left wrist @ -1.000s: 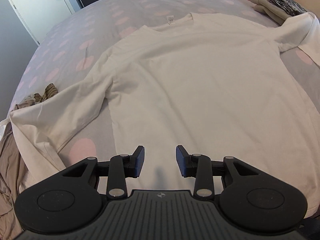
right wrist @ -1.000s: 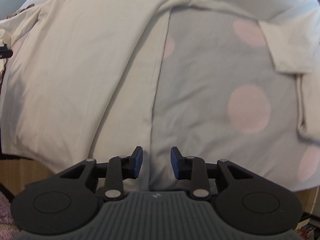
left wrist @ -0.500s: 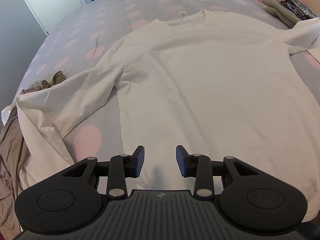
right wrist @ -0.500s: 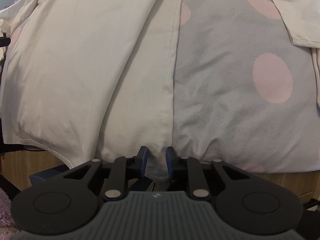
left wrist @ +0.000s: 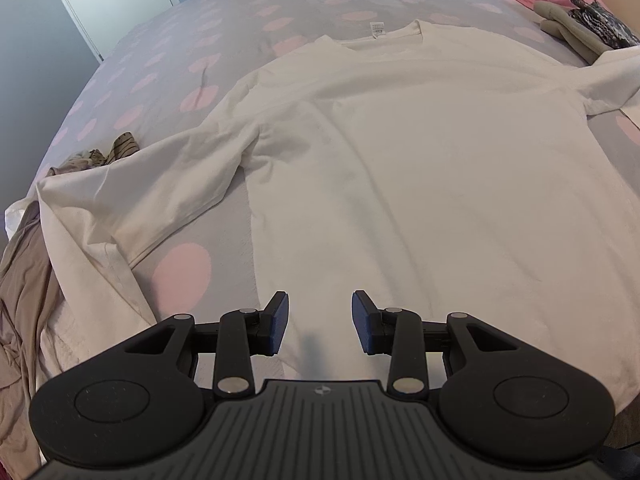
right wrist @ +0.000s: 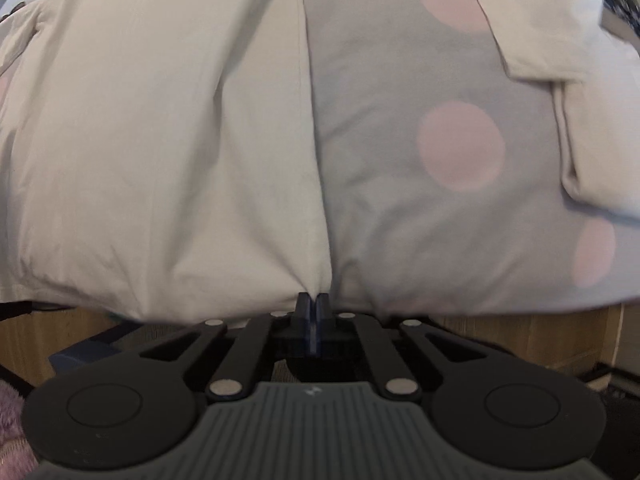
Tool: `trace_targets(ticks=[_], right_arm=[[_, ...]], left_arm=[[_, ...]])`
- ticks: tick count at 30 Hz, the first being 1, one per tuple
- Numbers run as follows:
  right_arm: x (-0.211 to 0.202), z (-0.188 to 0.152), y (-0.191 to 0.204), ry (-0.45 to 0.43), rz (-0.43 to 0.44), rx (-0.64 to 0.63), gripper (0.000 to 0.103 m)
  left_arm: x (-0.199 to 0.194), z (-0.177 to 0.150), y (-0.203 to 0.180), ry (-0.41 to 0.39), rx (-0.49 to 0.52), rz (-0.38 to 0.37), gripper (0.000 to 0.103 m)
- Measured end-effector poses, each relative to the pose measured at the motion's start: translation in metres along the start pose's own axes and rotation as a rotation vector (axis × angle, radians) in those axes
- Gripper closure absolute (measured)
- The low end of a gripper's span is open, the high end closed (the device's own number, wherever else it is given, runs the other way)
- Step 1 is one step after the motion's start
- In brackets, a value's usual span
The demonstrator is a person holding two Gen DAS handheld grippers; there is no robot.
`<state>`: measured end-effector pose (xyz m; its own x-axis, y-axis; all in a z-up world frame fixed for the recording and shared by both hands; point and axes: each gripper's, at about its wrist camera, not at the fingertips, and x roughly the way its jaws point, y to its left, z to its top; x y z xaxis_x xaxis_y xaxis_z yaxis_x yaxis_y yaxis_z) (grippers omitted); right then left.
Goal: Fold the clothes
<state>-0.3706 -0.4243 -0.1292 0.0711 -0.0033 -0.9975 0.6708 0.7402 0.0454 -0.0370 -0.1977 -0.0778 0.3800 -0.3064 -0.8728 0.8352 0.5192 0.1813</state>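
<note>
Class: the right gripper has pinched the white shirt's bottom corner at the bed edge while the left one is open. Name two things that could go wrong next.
1. The right gripper holds only the white shirt's corner tip; a pull may slip it free.
2. The left gripper is open above the hem, so lifting one-sided could drag and bunch the shirt.

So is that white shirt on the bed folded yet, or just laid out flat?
Spread out, not folded. The white shirt lies flat on the bed, sleeves out to both sides. The right gripper pinches its bottom corner.
</note>
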Motion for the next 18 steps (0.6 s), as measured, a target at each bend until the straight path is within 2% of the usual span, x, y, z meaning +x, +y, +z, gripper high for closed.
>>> trace_targets(ticks=[2,8,11,14,15,18], right_arm=[[0.004,-0.006,-0.009,0.054,-0.006,0.000,0.101],[0.026,-0.010,0.014,0.140,-0.111,-0.108,0.103],[0.024,-0.006,0.015,0.137,-0.081,-0.106,0.099],[-0.005,-0.012,0.022,0.026,-0.039,-0.076,0.083],[-0.015,-0.014,0.024,-0.011,-0.025,-0.067,0.074],[-0.041,-0.004,0.031,-0.153,-0.002,-0.054,0.074]], left_arm=[[-0.001,0.000,0.001,-0.004,-0.002,-0.002,0.070],[-0.002,-0.002,0.007,0.012,-0.003,-0.006,0.070],[0.001,-0.005,0.013,0.044,-0.022,-0.030,0.070],[0.003,-0.010,0.016,0.068,-0.015,-0.032,0.070],[0.003,-0.013,0.016,0.078,-0.010,-0.029,0.070],[0.005,-0.022,0.021,0.122,-0.003,-0.018,0.070]])
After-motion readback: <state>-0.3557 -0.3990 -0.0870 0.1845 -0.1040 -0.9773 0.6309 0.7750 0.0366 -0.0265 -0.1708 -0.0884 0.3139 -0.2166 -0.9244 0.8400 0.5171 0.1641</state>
